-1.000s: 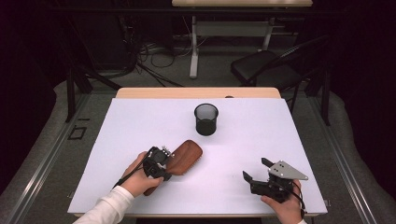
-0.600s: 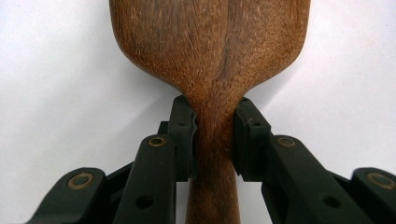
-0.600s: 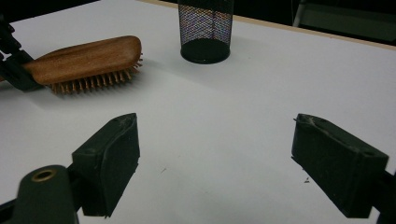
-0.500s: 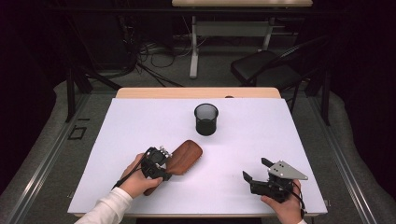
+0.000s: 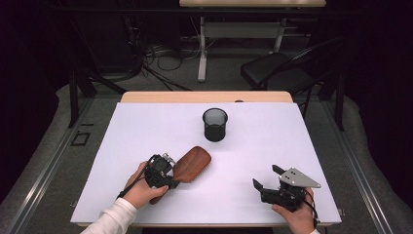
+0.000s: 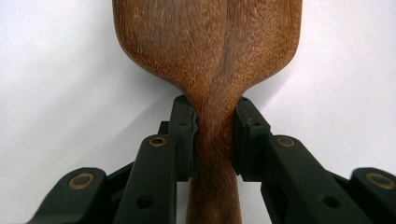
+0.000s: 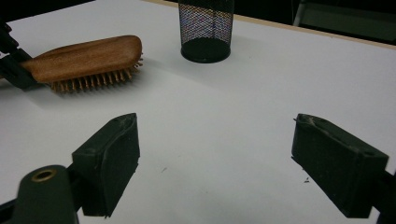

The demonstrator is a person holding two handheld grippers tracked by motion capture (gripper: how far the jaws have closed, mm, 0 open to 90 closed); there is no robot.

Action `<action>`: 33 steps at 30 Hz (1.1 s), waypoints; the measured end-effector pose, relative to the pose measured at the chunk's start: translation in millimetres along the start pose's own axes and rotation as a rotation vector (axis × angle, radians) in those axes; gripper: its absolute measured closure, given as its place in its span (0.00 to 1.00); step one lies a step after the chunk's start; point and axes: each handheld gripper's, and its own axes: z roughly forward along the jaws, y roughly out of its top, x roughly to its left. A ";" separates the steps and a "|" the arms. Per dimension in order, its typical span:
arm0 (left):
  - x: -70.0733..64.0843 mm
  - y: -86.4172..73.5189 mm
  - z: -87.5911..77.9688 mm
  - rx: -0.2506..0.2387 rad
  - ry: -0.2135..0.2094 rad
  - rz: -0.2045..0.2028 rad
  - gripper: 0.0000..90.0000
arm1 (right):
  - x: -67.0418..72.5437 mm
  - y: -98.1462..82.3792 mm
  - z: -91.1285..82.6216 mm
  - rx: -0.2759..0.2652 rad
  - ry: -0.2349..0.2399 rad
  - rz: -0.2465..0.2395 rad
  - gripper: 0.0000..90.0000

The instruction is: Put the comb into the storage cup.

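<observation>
Gripping: left tongs [image 6: 215, 135] are clamped on the brush [image 5: 191, 164] at its neck, pads pressing both sides where the handle widens into the head.
Brush: wooden back up, bristles down, head stretching straight ahead of the left tongs; in the right gripper view it looks close to the table [image 5: 146, 131], and I can't tell if the bristles touch.
Right tongs: right tongs [image 7: 215, 163] stand wide with nothing between them, low over the table, well apart from the brush.
Cup: black mesh cup [image 5: 215, 125] stands upright beyond the brush head, farther out from both tongs, nearer the left pair's line; it looks empty from above.
Done so far: by my reading the grab is made and the hold looks square on the neck.
Left to do: likely lift, tip the brush on end and drop it into the cup; none of that shows yet.
Watch: the head is wide against the cup mouth, so handle-first may suit better.
</observation>
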 end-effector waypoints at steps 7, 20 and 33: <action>2.6 -3.1 -0.5 -0.033 -0.019 -0.014 0.81 | 0.2 0.1 -0.3 0.009 0.002 0.001 0.16; 5.5 -5.1 -3.5 -0.091 -0.026 -0.027 0.81 | 0.1 -0.2 0.5 0.009 0.001 0.001 0.16; 7.0 -4.9 -9.9 -0.168 -0.039 -0.052 0.81 | -0.3 -0.3 0.5 0.010 0.000 0.001 0.16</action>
